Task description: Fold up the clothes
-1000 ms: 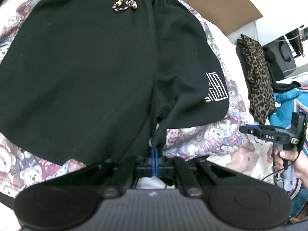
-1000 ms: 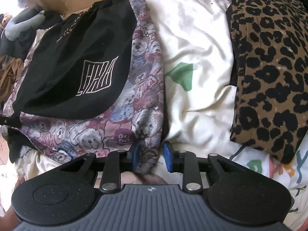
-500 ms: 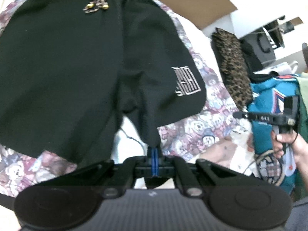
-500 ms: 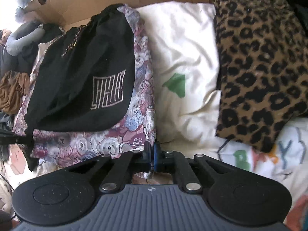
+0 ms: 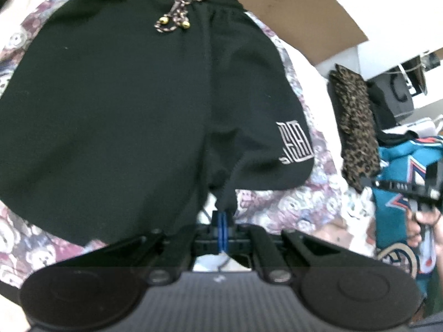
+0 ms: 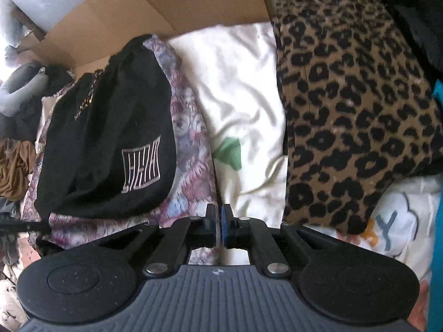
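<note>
Black shorts [image 5: 124, 110] with a drawstring and a white logo lie spread on a teddy-bear print fabric [image 5: 290, 210]. My left gripper [image 5: 223, 221] is shut on the shorts' lower middle point, pulling it into a small peak. In the right wrist view the shorts [image 6: 110, 138] lie to the left on the bear-print fabric [image 6: 191, 166]. My right gripper [image 6: 219, 215] pinches that fabric's near right edge. Its jaws are opening very slightly, with the fabric still between the pads. A person's hand holds the right gripper [image 5: 401, 188] at the far right of the left wrist view.
A leopard-print garment [image 6: 346, 110] lies to the right on a white printed sheet [image 6: 241, 96]. Flattened cardboard [image 6: 166, 13] stands behind. A teal jersey [image 5: 398, 207] sits at the right. A brown garment [image 6: 13, 166] and a grey plush [image 6: 19, 94] lie at the left.
My right gripper closed on the bear-print fabric's edge and rose with it. The left gripper kept its hold on the shorts.
</note>
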`<state>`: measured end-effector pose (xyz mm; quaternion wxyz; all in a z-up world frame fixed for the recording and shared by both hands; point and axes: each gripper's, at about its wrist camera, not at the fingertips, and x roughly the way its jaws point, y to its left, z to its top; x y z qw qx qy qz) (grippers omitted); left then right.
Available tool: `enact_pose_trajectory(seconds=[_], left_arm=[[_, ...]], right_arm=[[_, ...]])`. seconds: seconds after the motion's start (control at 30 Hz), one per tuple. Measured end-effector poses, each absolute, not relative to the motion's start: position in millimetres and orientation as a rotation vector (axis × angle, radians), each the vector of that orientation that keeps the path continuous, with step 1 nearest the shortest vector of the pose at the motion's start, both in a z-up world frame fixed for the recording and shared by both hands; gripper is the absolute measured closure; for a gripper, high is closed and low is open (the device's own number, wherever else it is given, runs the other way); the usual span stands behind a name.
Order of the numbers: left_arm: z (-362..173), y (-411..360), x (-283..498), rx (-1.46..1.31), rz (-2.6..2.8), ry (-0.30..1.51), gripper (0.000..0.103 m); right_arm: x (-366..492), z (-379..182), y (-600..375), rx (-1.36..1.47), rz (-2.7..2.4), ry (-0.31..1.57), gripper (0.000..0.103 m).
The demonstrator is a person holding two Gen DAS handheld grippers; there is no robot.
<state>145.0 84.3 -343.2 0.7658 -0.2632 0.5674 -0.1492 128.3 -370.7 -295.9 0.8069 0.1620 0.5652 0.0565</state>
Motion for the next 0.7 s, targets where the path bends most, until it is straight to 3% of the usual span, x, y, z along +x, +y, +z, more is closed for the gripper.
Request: enact_pose_trajectory(seconds=[0.17, 0.27, 0.3, 0.43, 0.6, 0.67, 0.7], left_arm=[[-349.3, 88.5, 149.0, -0.563, -0.303, 1.229, 0.102], [-351.2, 90.1, 147.0, -0.559, -0.3, 1.23, 0.102], [-351.7, 90.2, 146.7, -0.559, -0.299, 1.231, 0.102], [-354.4, 90.1, 146.5, -0.557, -0.297, 1.234, 0.102], [-353.7, 88.1, 146.6, -0.552, -0.306, 1.239, 0.102], [-351.6, 87.2, 145.9, -0.552, -0.313, 1.242, 0.102], [-349.4, 86.4, 145.4, -0.552, -0.32, 1.243, 0.102]], right_arm=[[118.2, -314.6, -361.6, 0.315, 0.152, 1.266, 0.097], [112.3, -324.2, -355.1, 0.304, 0.195, 1.279, 0.08], [111.1, -327.0, -352.1, 0.291, 0.208, 1.279, 0.068], [109.9, -338.4, -340.9, 0.224, 0.254, 1.268, 0.065], [114.0, -357.0, -329.6, 0.203, 0.325, 1.254, 0.067], [115.1, -360.1, -326.2, 0.192, 0.347, 1.254, 0.085], [116.4, -358.9, -327.3, 0.202, 0.347, 1.265, 0.101]])
